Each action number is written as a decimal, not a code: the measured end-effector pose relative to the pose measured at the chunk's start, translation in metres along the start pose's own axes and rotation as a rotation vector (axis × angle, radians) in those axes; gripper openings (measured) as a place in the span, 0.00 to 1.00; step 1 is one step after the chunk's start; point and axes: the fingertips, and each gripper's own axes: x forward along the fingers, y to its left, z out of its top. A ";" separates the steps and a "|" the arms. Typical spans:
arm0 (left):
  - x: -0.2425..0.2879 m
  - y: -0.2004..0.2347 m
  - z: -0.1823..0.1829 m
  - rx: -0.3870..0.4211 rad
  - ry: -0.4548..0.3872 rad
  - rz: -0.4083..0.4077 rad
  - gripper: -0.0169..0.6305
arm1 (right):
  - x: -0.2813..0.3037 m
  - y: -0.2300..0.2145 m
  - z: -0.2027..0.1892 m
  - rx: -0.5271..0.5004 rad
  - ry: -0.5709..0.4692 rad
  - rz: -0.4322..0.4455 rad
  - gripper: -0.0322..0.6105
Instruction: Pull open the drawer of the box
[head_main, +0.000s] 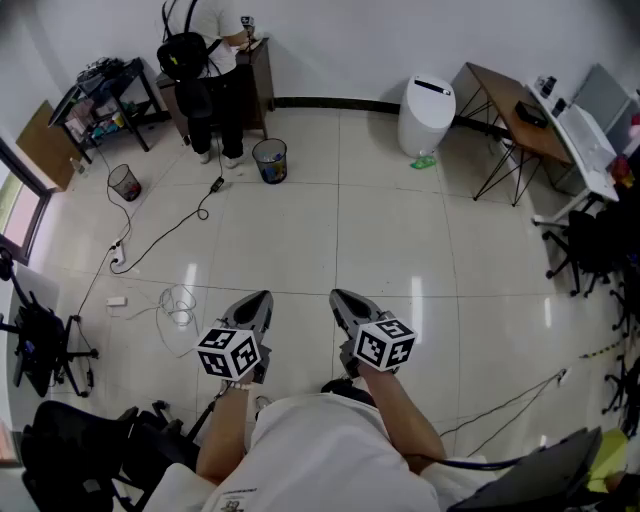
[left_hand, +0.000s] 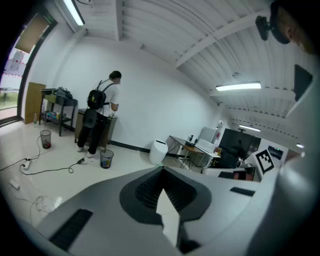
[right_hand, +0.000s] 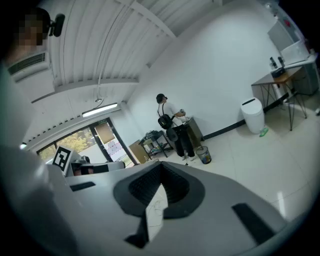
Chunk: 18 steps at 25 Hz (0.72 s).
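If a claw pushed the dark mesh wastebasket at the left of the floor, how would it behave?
The wastebasket looks like thin, see-through mesh, so it is probably light and would slide easily on the glossy floor tiles. It seems to narrow toward its base, so a high push would likely tip it.

The room is bright. Long lamps (left_hand: 239, 87) overhead light it, and daylight comes in at the window (right_hand: 75, 142) too. The shiny floor (head_main: 380, 220) shows white streaks of glare (the lamps, mirrored). Shadows are soft and pale. All three pictures bend at the edges and go dark in the corners. The left tongs (left_hand: 162, 172) and right tongs (right_hand: 159, 167) sit close to the lens and look blurry. Far things are sharp.
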 end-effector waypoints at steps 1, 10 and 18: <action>0.011 -0.010 -0.001 0.007 0.005 -0.015 0.03 | -0.008 -0.012 0.003 0.003 -0.007 -0.014 0.03; 0.112 -0.119 -0.008 0.062 0.063 -0.173 0.03 | -0.094 -0.117 0.042 0.047 -0.096 -0.152 0.03; 0.161 -0.184 -0.012 0.085 0.109 -0.264 0.03 | -0.141 -0.168 0.062 0.095 -0.160 -0.217 0.03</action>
